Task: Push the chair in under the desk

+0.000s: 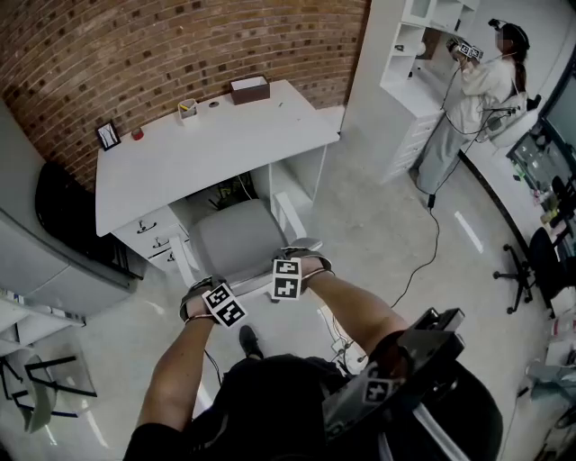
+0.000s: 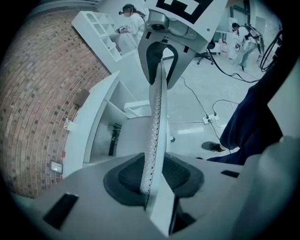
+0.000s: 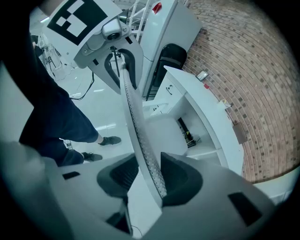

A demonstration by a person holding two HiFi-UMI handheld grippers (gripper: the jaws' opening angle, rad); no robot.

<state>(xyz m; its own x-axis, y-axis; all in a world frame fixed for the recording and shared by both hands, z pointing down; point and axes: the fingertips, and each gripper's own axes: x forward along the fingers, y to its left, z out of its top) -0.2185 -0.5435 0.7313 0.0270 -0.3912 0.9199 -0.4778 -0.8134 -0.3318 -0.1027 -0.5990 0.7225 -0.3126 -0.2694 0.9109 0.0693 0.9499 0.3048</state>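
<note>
Chair point(image 1: 236, 241) is sitting at the kneehole of the white desk point(image 1: 207, 144), most of the gray seat showing out front of the desktop, w/ the thin perforated backrest point(image 2: 154, 126) facing the person. L gripper point(image 2: 152, 180) and R gripper point(image 3: 150, 176) are both clamping that backrest's edge, pads pressing on either face, L toward its left end, R toward its right. Brick wall point(image 1: 135, 45) is backing the desk, a small box point(image 1: 249, 89) is resting on the desktop near it, and another person point(image 1: 472, 90) is standing by white shelves point(image 1: 423, 18), well apart.

One chair point(image 1: 236, 243), one desk point(image 1: 207, 144).
</note>
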